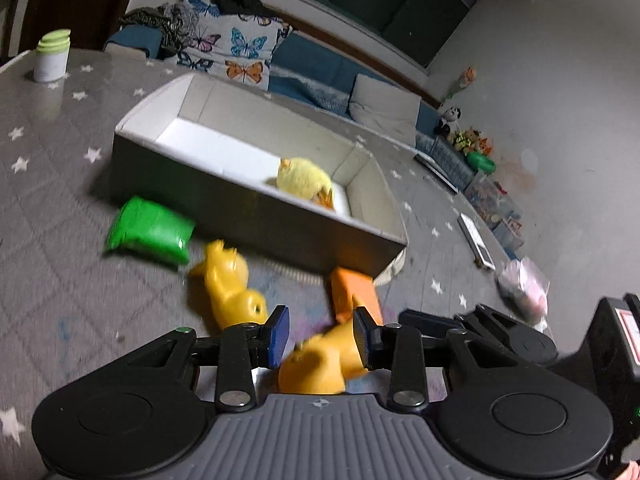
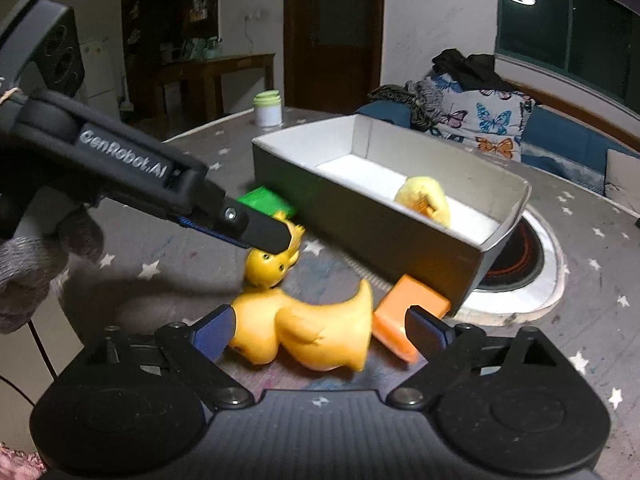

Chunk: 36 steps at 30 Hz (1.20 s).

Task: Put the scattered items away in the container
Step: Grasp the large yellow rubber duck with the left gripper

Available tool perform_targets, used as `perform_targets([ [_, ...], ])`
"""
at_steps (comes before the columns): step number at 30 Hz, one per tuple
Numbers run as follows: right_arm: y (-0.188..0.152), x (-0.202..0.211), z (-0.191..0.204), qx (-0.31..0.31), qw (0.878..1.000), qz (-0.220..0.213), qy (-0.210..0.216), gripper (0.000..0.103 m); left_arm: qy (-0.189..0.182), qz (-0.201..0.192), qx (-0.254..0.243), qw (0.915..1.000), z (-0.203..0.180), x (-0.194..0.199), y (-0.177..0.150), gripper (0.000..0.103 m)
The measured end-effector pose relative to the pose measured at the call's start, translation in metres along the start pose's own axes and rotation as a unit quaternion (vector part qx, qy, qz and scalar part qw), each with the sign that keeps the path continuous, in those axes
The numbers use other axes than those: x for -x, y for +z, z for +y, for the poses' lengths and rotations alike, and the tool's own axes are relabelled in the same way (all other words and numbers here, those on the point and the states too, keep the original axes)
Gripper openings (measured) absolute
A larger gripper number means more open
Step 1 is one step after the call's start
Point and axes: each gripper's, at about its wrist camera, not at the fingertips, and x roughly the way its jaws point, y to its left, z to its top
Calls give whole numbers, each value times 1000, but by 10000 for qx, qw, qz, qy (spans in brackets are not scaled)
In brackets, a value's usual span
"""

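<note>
Lying outside the box: two orange ducks, one green block, one orange block; both tongs wide.

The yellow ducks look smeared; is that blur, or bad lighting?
Motion blur mostly: in the left wrist view the green block and duck streak; in the right wrist view the nearer duck smears. Both views bend the box edges, under dim indoor light.

The right gripper is hovering with its jaws spread wide around a yellow duck lying on the starred tablecloth. The left gripper is reaching in over a second duck. Behind, a plush chick is sitting inside the box, with an orange block beside its near corner.
</note>
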Motion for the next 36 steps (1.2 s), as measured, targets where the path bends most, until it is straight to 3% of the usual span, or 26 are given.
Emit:
perform_targets([
  [14,-8,-23,10,90,9995,304,70,94,17,304,137,9994,13,-10,-12,37],
  [24,-8,-26,11,86,9992,377,65,92,-179,425,332,9984,19,-16,-13,38],
  [36,0,-11,11,125,9995,239,137,91,-271,245,442,9984,13,2,-10,38],
])
